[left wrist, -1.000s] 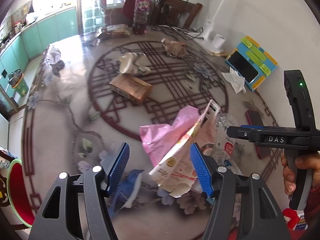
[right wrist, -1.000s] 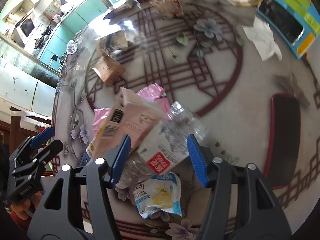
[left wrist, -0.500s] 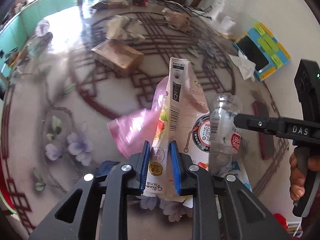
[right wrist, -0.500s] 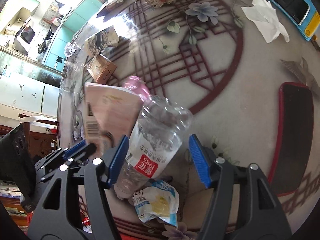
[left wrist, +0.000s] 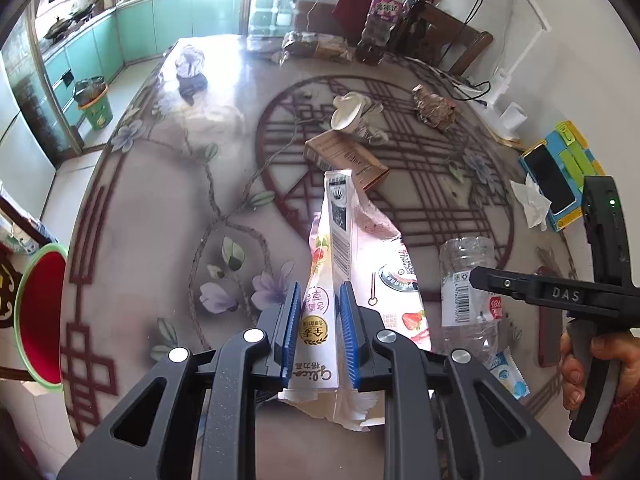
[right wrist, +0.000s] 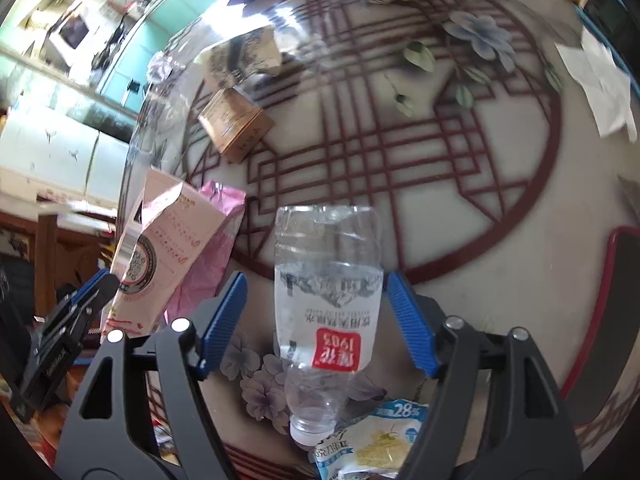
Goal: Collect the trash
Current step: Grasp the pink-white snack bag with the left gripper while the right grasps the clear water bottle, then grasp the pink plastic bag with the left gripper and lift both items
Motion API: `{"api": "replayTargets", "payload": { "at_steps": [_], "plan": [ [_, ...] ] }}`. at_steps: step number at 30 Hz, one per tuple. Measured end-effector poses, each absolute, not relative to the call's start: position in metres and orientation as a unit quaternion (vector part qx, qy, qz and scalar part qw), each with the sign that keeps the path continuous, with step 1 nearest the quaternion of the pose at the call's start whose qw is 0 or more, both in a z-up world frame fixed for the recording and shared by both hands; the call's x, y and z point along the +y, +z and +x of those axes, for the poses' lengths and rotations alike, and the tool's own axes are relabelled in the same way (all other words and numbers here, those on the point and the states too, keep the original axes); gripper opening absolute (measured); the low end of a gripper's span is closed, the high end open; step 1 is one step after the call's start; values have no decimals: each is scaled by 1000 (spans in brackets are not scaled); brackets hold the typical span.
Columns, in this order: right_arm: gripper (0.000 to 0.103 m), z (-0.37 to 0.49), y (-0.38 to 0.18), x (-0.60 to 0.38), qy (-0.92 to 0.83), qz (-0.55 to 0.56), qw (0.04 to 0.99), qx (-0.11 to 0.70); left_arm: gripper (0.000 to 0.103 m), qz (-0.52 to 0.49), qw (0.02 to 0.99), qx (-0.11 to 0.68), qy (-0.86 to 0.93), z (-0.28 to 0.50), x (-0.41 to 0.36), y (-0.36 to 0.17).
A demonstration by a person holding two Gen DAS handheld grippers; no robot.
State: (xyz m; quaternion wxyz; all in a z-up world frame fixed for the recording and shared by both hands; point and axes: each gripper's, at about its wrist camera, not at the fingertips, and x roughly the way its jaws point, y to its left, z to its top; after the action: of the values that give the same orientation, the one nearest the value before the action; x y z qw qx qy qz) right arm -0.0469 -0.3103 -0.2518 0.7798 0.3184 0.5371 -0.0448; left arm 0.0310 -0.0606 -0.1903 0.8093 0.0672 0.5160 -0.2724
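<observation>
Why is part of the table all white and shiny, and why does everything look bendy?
Left wrist view: window light glares off the glossy table, washing out its pattern there; the fisheye lens curves the edges, and the carton stays sharp. Right wrist view: a bright streak hits the far table, that far part smears, and the bottle is clear.
</observation>
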Motion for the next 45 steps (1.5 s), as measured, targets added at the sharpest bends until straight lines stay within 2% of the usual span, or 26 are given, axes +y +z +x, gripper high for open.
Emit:
{"api": "replayTargets", "payload": {
  "at_steps": [2,3,4,11,13,15,16,18,21,33,35,36,37,39,45],
  "plan": [
    [71,-49,-253,-302,-46,294,782,548,28,67,805,523,-271,32,-61,-197],
    [71,-50,-254,-298,-46,285,781,553,40,68,804,526,-270,33,-63,-201],
    [71,-52,-256,-294,-46,278,781,557,47,71,803,528,-268,34,-66,-205],
    [71,-69,-260,-274,-46,259,780,569,48,92,781,554,-272,42,-89,-229],
    [71,-71,-259,-271,-46,253,782,568,52,86,778,558,-277,39,-91,-229],
    [70,-71,-261,-268,-46,250,783,568,48,87,777,555,-286,36,-94,-227],
    [68,-71,-262,-266,-45,248,783,569,36,89,775,554,-292,35,-96,-227],
    [47,-65,-267,-263,-40,251,781,571,25,85,764,561,-308,33,-100,-229],
    [42,-65,-272,-266,-30,274,778,565,11,76,757,561,-325,28,-101,-230],
    [42,-66,-220,-291,-49,268,825,495,9,14,792,526,-309,29,-57,-190],
    [42,-64,-217,-290,-49,263,828,493,13,18,788,534,-305,32,-57,-194],
    [42,-62,-217,-289,-48,262,828,494,19,18,790,538,-294,34,-55,-198],
    [42,-61,-217,-290,-46,262,828,494,34,15,791,542,-285,35,-51,-201],
    [42,-58,-218,-287,-43,264,827,494,44,2,798,539,-269,37,-41,-201],
    [42,-61,-223,-277,-35,267,820,506,45,13,816,544,-196,51,-16,-217]
  ]
}}
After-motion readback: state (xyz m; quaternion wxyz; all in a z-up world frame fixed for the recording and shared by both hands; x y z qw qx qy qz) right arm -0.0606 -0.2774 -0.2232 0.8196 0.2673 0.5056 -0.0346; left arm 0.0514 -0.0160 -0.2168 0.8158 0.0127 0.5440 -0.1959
